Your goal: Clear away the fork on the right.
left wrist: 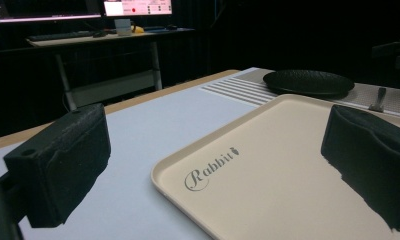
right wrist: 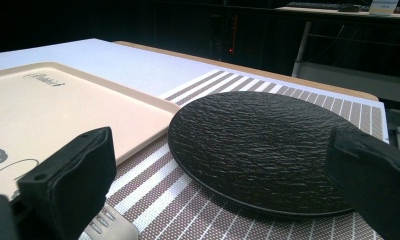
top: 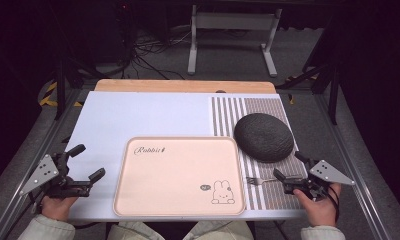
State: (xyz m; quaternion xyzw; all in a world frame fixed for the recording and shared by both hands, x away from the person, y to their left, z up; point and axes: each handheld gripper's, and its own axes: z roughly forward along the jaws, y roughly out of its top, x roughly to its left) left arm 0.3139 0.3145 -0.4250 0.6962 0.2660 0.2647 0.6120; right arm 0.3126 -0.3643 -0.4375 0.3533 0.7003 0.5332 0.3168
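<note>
The right gripper [top: 284,168] is held with jaws spread and nothing between them, at the lower right of the high view, directly over the handle of a fork [top: 260,180]. The fork lies flat on the striped placemat [top: 268,197], tines toward the tray [top: 180,210], untouched; lifting is judged not yet begun. The left gripper [top: 90,161] rests with jaws likewise apart and unloaded at the lower left, beside the tray edge. The beige rabbit-print tray is bare at frame centre. A black textured plate [top: 263,137] sits on the placemat just above the fork, close to the right gripper's far jaw; contact with its rim is the main risk
</note>
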